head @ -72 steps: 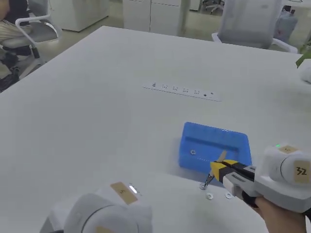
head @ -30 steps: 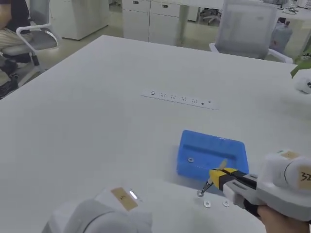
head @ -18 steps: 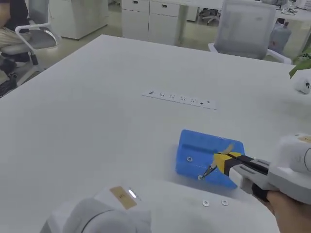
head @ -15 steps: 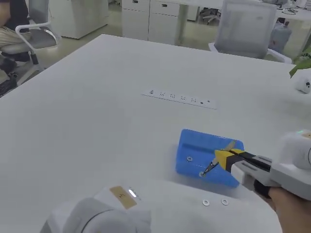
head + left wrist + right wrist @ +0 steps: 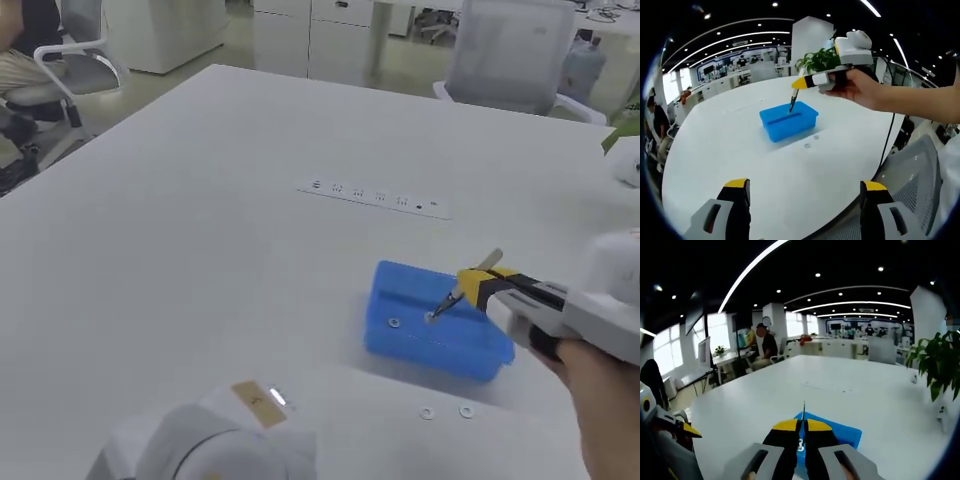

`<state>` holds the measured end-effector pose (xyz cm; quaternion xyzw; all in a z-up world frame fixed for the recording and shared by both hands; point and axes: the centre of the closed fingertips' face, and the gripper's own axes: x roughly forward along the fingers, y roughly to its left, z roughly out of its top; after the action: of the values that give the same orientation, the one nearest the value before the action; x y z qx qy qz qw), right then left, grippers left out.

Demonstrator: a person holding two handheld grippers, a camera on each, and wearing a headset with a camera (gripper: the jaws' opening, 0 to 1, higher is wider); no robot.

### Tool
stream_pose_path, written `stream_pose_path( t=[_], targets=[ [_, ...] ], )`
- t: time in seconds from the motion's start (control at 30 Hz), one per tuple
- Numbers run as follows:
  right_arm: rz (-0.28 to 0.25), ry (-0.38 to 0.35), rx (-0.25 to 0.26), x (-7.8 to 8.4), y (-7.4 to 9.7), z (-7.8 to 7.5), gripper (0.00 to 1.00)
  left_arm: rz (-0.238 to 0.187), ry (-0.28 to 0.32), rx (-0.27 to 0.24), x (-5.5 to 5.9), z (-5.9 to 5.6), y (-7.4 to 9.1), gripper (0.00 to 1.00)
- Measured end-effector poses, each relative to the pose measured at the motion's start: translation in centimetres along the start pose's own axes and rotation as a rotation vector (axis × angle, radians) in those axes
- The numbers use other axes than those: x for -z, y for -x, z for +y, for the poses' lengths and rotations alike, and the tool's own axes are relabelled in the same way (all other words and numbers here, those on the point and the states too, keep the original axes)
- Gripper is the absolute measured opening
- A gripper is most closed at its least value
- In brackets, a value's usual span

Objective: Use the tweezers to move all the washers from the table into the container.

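Drop step: tweezers (image 5: pixel 455 298) held over the blue container (image 5: pixel 440 345)
They are pinched by the fingers of the right gripper (image 5: pixel 804 427); the left gripper (image 5: pixel 805 184) is spread wide; two washers (image 5: pixel 427 412) beside the container are judged next

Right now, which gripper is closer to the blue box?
Right. The right gripper holds the tweezers with their tip over the blue container. The left gripper hangs well back from it, toward the person, jaws open.
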<state>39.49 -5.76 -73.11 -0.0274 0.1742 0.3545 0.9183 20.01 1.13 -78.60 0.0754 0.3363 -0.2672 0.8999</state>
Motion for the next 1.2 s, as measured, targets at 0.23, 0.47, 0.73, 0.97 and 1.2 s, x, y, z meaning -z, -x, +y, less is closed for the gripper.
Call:
stream_pose_path(
  t=[0.23, 0.47, 0.73, 0.97, 1.2],
  targets=[
    [0.046, 0.026, 0.005, 1.6, -1.6, -0.6, 0.0, 0.007, 0.005, -0.01, 0.2, 0.5, 0.0, 0.93],
    [0.083, 0.042, 0.006, 3.0, -2.6, -1.0, 0.0, 0.019, 0.004, -0.011, 0.4, 0.7, -0.1, 0.92],
    [0.107, 0.061, 0.002, 3.8, -3.6, -1.3, 0.0, 0.03, 0.008, -0.006, 0.7, 0.7, -0.3, 0.92],
    [0.127, 0.069, -0.002, 4.6, -4.2, -1.3, 0.0, 0.035, 0.018, -0.008, 0.9, 0.8, -0.4, 0.92],
    [0.138, 0.08, 0.011, 5.2, -4.5, -1.6, 0.0, 0.043, 0.022, -0.005, 1.2, 0.9, -0.4, 0.92]
  ],
)
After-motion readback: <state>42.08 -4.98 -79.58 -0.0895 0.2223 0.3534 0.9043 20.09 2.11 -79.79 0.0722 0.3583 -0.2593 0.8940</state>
